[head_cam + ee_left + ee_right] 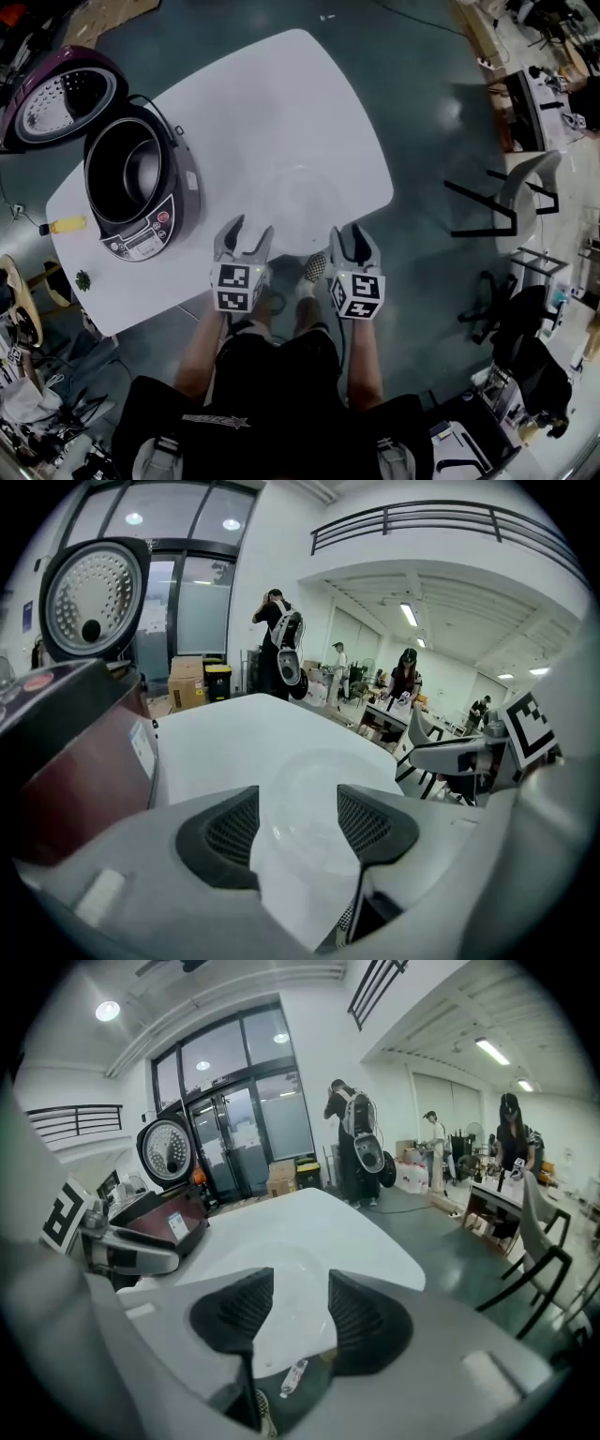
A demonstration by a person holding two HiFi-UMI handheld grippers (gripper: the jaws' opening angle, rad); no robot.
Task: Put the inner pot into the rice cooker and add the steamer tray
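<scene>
The dark rice cooker (161,217) stands at the left end of the white table (281,94), its lid (56,98) swung open. The dark inner pot (127,169) sits inside it. A clear steamer tray (302,199) lies on the table near the front edge, faint against the white top. My left gripper (249,230) is open just short of the tray's left side, my right gripper (348,232) open at its right side. In the left gripper view the tray (314,780) shows between the open jaws of the left gripper (298,808). The right gripper (291,1302) frames the tray (292,1274) likewise.
A small yellow object (66,225) and a green bit (82,279) lie at the table's left corner beside the cooker. A grey chair (525,197) stands on the floor to the right. People (352,1138) stand far behind the table.
</scene>
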